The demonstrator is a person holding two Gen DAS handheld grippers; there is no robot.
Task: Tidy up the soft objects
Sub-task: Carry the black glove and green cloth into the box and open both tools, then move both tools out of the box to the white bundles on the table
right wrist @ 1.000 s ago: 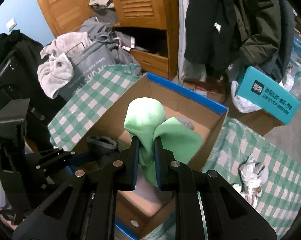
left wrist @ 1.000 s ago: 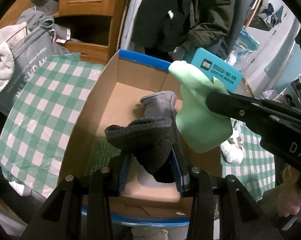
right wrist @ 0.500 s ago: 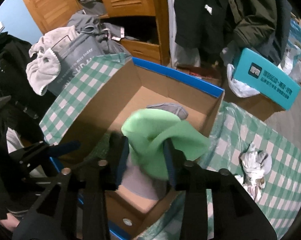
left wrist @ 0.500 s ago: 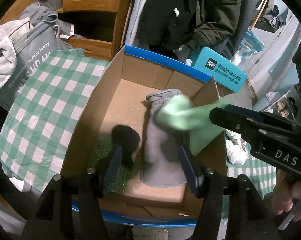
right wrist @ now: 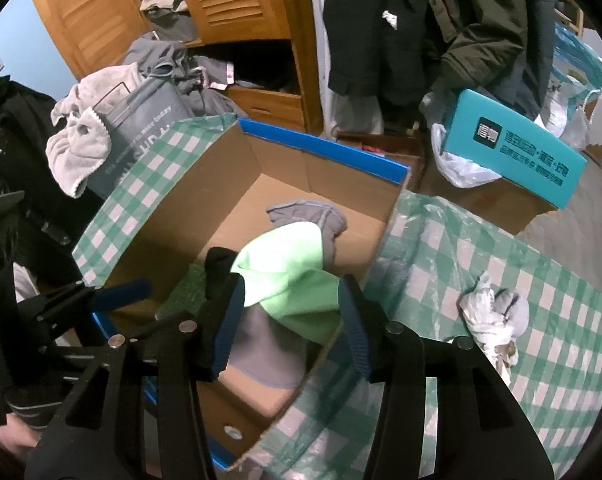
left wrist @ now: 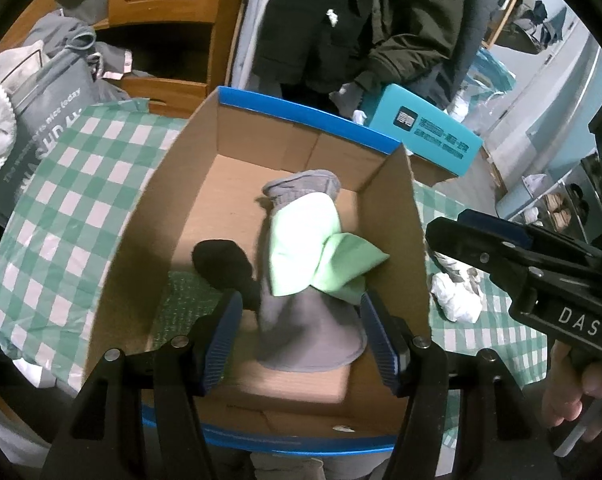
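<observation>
An open cardboard box [left wrist: 301, 108] with a blue rim stands on the checked tablecloth. On its floor lies a grey sock [left wrist: 301, 188], with a light green sock [left wrist: 301, 248] draped over it and a black sock [left wrist: 221, 260] to its left. My left gripper [left wrist: 301, 332] hovers open over the box's near end, holding nothing. In the right wrist view my right gripper [right wrist: 291, 320] hangs over the green sock [right wrist: 289, 276]. Its jaws are opening, and the pads stand clear of the cloth. From the left wrist view it reaches in from the right [left wrist: 449, 224].
A crumpled white cloth [right wrist: 493, 312] lies on the green checked tablecloth [right wrist: 521, 360] right of the box. A teal carton [right wrist: 517, 152] sits behind. A grey bag [left wrist: 41, 120] with towels stands left, in front of a wooden wardrobe [right wrist: 237, 0] and hanging dark coats.
Both grippers opened. The black sock left the left gripper and landed in the box. The green sock slipped from the right gripper onto the grey sock.
</observation>
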